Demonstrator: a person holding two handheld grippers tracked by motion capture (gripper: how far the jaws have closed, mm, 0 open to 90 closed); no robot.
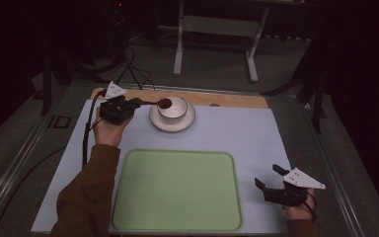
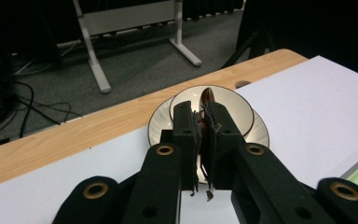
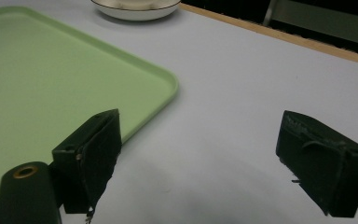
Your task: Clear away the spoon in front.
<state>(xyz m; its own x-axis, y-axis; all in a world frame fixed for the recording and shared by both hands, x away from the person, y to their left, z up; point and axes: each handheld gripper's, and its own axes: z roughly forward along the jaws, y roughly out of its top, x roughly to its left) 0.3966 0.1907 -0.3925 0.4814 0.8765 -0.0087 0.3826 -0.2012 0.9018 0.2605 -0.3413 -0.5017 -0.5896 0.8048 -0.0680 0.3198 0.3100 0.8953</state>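
Left claw (image 1: 137,102): at the far left of the worktop (image 1: 237,133), closed tight on the handle of a dark spoon (image 1: 164,103); spoon head sits over the near rim of the cup. From above the spoon reads as a brown oval; the left claw's own view shows it edge-on, a thin reddish sliver (image 2: 206,97) rising between the pinched jaws.
Cup (image 1: 172,109): white, on a white saucer (image 1: 172,120), far centre-left. The high view does not make out its dark rim line; the left claw view does.
Right claw (image 1: 268,176): near right corner, jaws spread wide, nothing between them, just above the pale sheet.
Tray (image 1: 177,190): green, bare, front centre. Its corner (image 3: 165,81) lies just beside the right claw's left jaw.
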